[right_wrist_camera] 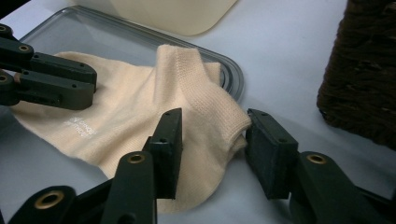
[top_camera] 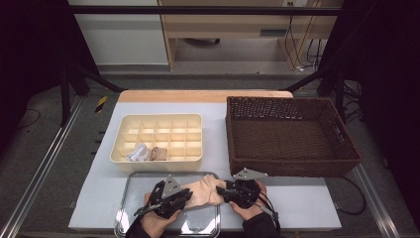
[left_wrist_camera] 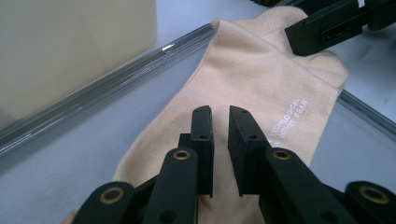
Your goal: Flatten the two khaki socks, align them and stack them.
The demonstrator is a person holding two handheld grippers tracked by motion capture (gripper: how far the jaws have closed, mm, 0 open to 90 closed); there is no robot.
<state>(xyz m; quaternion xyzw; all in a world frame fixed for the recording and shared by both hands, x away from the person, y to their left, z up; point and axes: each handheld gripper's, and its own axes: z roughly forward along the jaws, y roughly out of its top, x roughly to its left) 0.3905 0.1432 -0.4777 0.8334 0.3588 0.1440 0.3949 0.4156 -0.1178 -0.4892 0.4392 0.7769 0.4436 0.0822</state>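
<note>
A pale peach sock (top_camera: 203, 191) lies flat on a clear-rimmed metal tray (top_camera: 128, 198) at the table's near edge. My left gripper (top_camera: 185, 195) rests over the sock's foot part; in the left gripper view its jaws (left_wrist_camera: 220, 112) stand close together with a narrow slit, and flat sock (left_wrist_camera: 261, 70) shows through it. My right gripper (top_camera: 221, 191) is at the sock's cuff end. In the right gripper view its jaws (right_wrist_camera: 212, 119) stand wide apart on either side of the ribbed cuff (right_wrist_camera: 210, 112), which humps up over the tray rim (right_wrist_camera: 233, 70).
A cream divided organizer box (top_camera: 158, 119) stands just beyond the tray, with a white rolled sock (top_camera: 137, 152) and a beige one (top_camera: 157, 153) in its near compartments. A dark wicker basket (top_camera: 292, 168) stands at the right, close to my right gripper.
</note>
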